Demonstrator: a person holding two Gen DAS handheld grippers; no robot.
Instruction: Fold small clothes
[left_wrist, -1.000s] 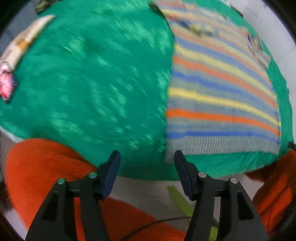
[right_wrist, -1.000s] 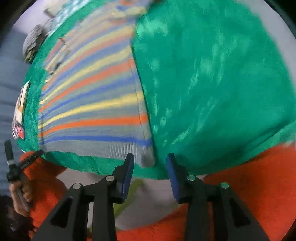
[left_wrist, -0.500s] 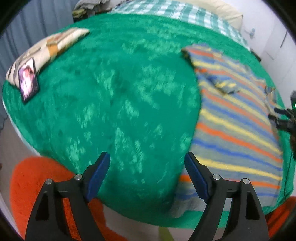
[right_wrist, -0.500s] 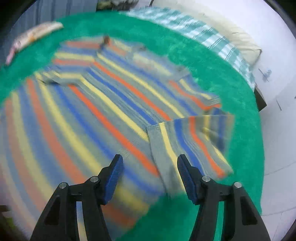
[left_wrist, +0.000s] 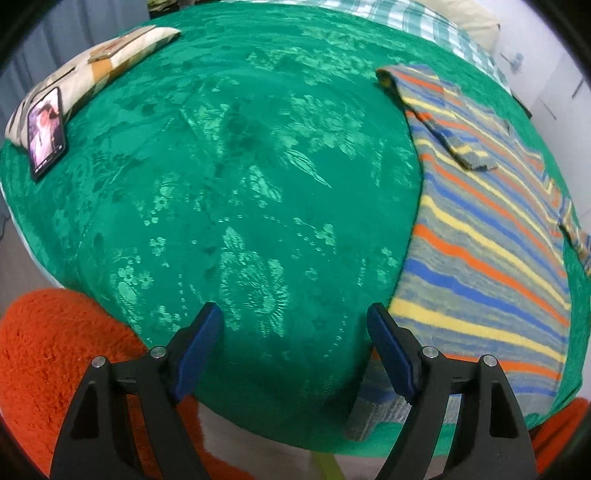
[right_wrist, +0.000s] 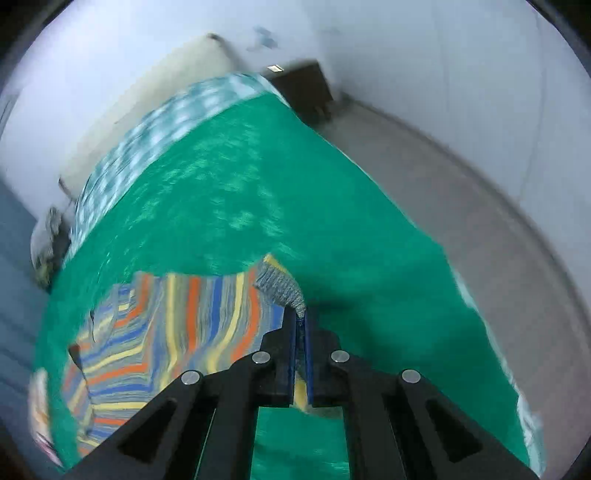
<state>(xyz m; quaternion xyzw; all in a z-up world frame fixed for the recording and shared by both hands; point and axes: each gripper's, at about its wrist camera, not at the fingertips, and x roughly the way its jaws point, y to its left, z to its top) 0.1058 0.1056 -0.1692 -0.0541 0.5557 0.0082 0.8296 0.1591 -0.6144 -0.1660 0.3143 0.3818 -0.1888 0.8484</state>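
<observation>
Since half a second ago the right gripper (right_wrist: 301, 332) has swung out to the sweater's (left_wrist: 480, 236) far sleeve (right_wrist: 280, 286) and closed; its jaws now pinch the grey cuff. The left gripper (left_wrist: 293, 339) has barely shifted and hangs over the green blanket (left_wrist: 229, 177) with jaws wide apart and nothing between them, its right finger just beside the sweater's hem. The striped sweater lies flat on the blanket's right side, well apart from the phone (left_wrist: 46, 131) by the pillow (left_wrist: 107, 59).

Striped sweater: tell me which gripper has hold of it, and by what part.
The right gripper is shut on the striped sweater, pinching its grey ribbed edge. The left gripper is open over the green bedspread, holding nothing.
</observation>
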